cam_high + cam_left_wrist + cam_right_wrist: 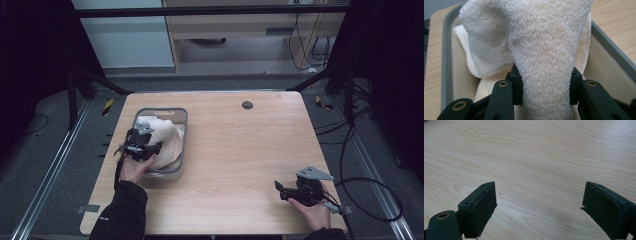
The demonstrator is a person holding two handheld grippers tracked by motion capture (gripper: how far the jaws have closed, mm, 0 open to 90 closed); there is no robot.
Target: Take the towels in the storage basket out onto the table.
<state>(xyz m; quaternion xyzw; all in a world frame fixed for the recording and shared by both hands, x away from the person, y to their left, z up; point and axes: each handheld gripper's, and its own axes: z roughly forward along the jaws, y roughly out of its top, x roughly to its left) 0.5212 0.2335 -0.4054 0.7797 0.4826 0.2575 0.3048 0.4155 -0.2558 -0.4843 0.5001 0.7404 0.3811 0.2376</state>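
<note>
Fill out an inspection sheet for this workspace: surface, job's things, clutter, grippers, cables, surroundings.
Surface: light wooden table, with a small dark round fitting near its far edge.
Job's things: grey bin at table's left; cream towel bunched inside it.
Clutter: nothing seen.
Grippers: left gripper over the bin, jaws pinching a towel fold; right gripper open above bare wood at near right.
Cables: black cable trails off the table's right side.
Surroundings: dark frame posts, grey floor, cabinets behind.

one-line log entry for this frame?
left gripper: shut on towel, over grey bin | right gripper: open, nothing held, over bare table
</note>
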